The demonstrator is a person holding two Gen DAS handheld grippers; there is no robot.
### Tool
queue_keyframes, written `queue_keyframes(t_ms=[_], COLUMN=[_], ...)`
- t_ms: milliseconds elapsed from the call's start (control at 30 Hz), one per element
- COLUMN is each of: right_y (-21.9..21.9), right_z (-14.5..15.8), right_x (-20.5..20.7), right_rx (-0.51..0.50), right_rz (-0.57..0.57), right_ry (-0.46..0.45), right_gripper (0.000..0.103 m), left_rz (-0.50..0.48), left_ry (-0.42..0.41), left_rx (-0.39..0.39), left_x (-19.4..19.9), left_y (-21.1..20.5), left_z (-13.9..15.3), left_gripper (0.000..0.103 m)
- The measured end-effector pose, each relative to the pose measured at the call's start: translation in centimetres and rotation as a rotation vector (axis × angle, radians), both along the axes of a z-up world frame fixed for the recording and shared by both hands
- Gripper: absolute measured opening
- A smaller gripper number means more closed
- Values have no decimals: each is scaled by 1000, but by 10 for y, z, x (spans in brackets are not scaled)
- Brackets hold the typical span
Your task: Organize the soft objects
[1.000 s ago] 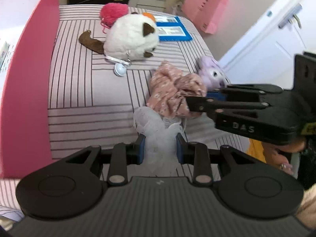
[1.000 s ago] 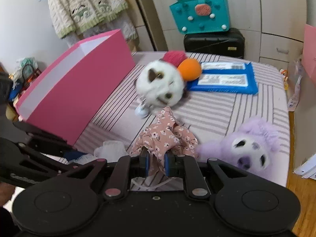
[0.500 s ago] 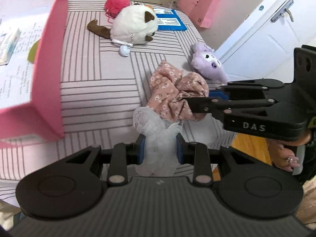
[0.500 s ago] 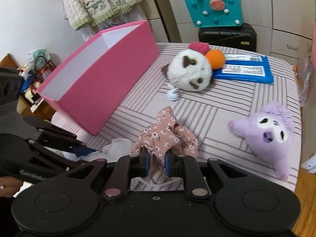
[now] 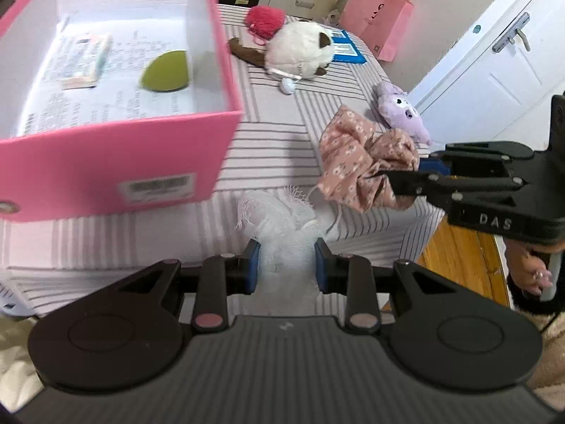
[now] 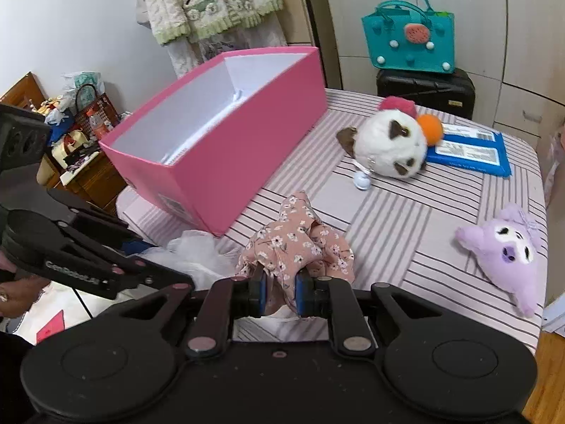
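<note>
The left tongs (image 5: 286, 263) are clenched on a wad of white netting (image 5: 279, 219), held off the near edge of the striped table (image 5: 275, 130) beside the pink box (image 5: 116, 162), whose barcode label is too blurred to read. The right tongs (image 6: 279, 291), body marked "DAS", grasp the pink floral cloth (image 6: 296, 243) just beside it. The left tongs' side lettering seems to read "GenRobot.AI"

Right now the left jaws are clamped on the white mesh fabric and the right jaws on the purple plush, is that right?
Not quite. The right gripper is clamped on the pink floral fabric, not the purple plush, which lies untouched on the bed, as the right wrist view shows. The left gripper does hold the white mesh fabric.
</note>
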State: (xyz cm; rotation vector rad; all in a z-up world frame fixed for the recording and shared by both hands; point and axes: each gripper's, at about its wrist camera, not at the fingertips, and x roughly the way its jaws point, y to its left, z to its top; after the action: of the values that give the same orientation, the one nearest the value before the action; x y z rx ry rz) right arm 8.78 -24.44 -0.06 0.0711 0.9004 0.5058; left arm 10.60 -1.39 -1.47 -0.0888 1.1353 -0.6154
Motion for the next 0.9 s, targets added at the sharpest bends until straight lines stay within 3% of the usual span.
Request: queue_keyframes(t_ms=[200,467,633,900], right_y=[18,48,77,101], right_z=[11,22,33,60], right_x=[-2,-2,-10,-3], right_rx=[19,59,20,38], right_rz=[35,146,248,281], right_ry=[6,65,42,13], right_gripper=[19,19,19,19], left_rz=[0,6,-3,-38], left_ry=[37,17,-1,-61], left_rx=[14,62,72,84], left_x=[-7,-7,-4,-5], left_y=[34,65,79,95], left_z=[13,34,48,76], left_gripper=[29,29,29,29])
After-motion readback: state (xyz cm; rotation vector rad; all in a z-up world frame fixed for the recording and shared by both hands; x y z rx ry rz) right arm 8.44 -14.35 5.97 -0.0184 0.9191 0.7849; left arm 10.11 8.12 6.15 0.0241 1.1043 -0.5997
